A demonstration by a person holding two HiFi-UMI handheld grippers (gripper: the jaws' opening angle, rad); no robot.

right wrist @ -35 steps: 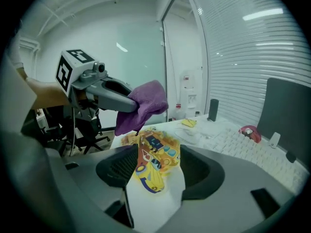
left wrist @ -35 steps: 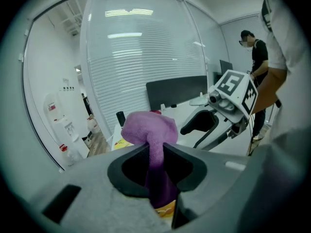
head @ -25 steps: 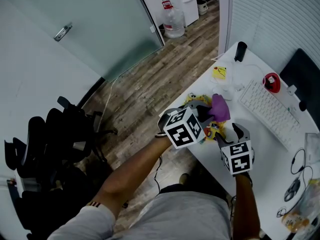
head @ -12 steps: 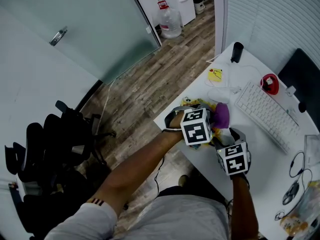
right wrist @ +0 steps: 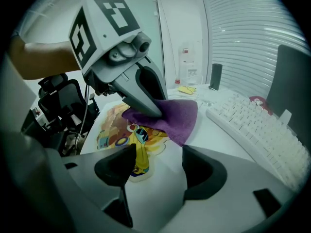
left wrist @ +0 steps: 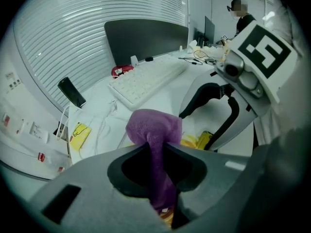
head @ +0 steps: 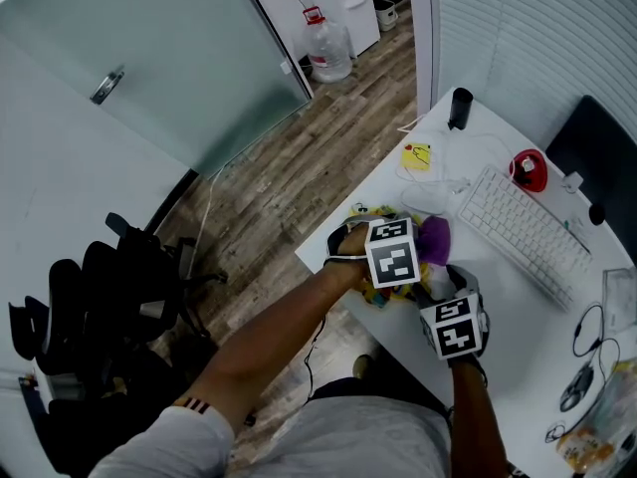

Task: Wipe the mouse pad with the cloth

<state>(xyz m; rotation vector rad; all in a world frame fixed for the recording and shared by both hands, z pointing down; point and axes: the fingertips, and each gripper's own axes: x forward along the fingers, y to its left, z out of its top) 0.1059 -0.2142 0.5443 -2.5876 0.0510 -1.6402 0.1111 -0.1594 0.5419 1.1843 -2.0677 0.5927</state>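
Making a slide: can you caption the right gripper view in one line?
Left gripper holds the cloth over the mouse pad; right gripper open beside it.

The cloth is a fuzzy, matt purple pile. Beside the keyboard, itself dull white plastic, the mouse pad shows a smooth printed face with a slight sheen. The desk under the keyboard is smooth and white. The floor beyond the keyboard is grained wood plank.
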